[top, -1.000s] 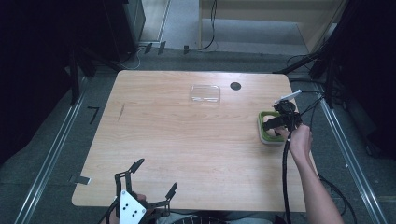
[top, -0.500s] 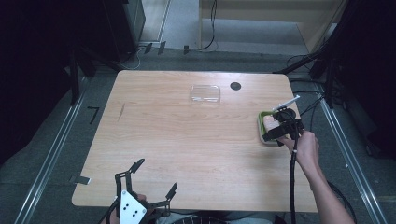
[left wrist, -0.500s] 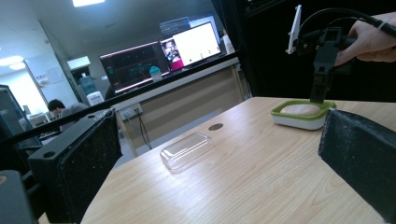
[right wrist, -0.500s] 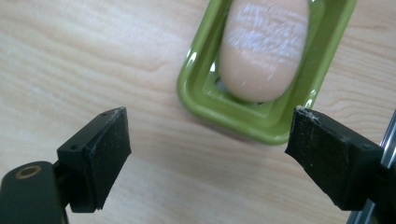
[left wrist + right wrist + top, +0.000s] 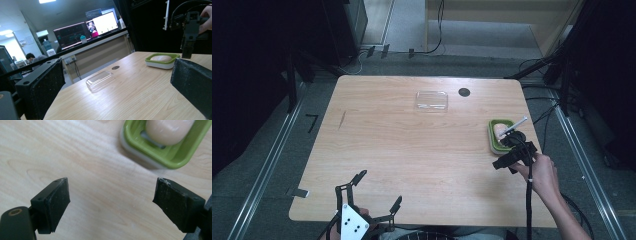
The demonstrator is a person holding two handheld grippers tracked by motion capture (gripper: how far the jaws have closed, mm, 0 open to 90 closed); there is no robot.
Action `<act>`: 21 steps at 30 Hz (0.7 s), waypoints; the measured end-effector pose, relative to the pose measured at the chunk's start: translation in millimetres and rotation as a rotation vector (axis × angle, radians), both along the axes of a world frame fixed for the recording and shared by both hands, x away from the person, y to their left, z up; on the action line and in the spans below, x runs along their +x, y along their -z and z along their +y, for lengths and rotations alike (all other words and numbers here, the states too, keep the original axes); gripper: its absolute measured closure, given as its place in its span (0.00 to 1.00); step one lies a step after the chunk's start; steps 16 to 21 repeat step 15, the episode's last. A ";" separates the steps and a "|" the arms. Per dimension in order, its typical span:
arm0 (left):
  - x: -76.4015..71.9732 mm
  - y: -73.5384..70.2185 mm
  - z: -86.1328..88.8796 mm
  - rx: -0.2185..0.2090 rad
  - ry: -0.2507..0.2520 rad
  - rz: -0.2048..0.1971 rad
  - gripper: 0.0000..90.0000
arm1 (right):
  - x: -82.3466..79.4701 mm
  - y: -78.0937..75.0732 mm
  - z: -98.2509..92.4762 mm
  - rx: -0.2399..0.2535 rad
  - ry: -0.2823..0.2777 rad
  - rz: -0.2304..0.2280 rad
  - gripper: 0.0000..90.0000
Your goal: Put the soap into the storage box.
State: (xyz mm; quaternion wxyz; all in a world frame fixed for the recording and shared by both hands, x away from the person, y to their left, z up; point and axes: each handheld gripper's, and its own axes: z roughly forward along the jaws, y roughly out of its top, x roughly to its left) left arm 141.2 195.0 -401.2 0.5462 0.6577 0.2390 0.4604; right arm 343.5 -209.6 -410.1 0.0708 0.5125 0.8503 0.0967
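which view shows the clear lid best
The left gripper view: the clear lid lies close and unobstructed on the table, its domed shape plain. The high view shows it small, from above.

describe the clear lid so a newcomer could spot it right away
On the light wooden table, look to the far edge, left of the small black round hole. The clear rectangular plastic lid lies there alone: transparent and empty, unlike the green soap dish by the right edge.
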 end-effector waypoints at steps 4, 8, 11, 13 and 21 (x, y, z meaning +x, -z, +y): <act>0.0 0.0 0.0 -0.001 0.000 0.000 0.00 | -11.5 5.6 1.8 -0.009 -0.026 0.021 0.15; 0.2 0.0 0.0 -0.002 0.000 0.000 0.00 | -21.5 14.5 1.6 -0.015 -0.051 0.041 0.15; 0.2 -0.1 0.0 -0.003 0.000 -0.001 0.00 | -28.8 20.7 2.5 0.003 -0.040 0.061 0.15; 0.3 -0.2 0.0 -0.004 0.000 -0.001 0.00 | -34.0 26.0 2.7 0.043 -0.053 0.073 0.15; 0.6 -0.3 -0.1 -0.001 0.001 -0.001 0.00 | -37.7 30.9 4.5 0.041 -0.077 0.079 0.15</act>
